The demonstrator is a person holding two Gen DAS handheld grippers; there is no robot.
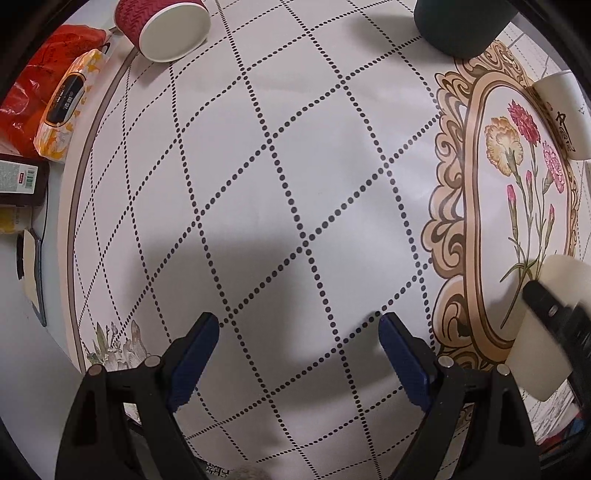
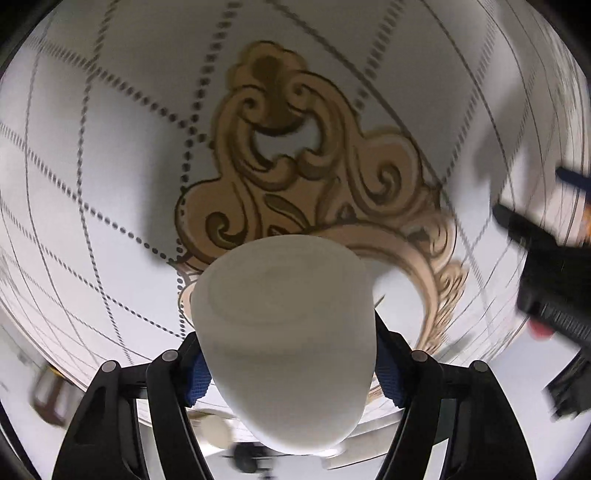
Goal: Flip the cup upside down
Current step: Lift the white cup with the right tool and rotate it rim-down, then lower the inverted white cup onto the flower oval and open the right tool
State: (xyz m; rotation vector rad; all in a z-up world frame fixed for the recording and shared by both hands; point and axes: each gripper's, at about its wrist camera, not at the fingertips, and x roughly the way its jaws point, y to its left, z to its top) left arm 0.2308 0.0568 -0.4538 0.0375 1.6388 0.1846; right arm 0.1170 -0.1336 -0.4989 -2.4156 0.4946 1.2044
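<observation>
A plain white cup fills the lower middle of the right wrist view, its flat base toward the camera's far side. My right gripper is shut on its sides and holds it above the patterned tablecloth. The view is blurred by motion. In the left wrist view the same cup shows at the lower right, with a black finger of the right gripper across it. My left gripper is open and empty, low over the dotted cloth.
In the left wrist view, a red paper cup lies on its side at the top left, a dark green cup stands at the top right, and a white printed cup is at the right edge. A tissue pack and red bag lie left.
</observation>
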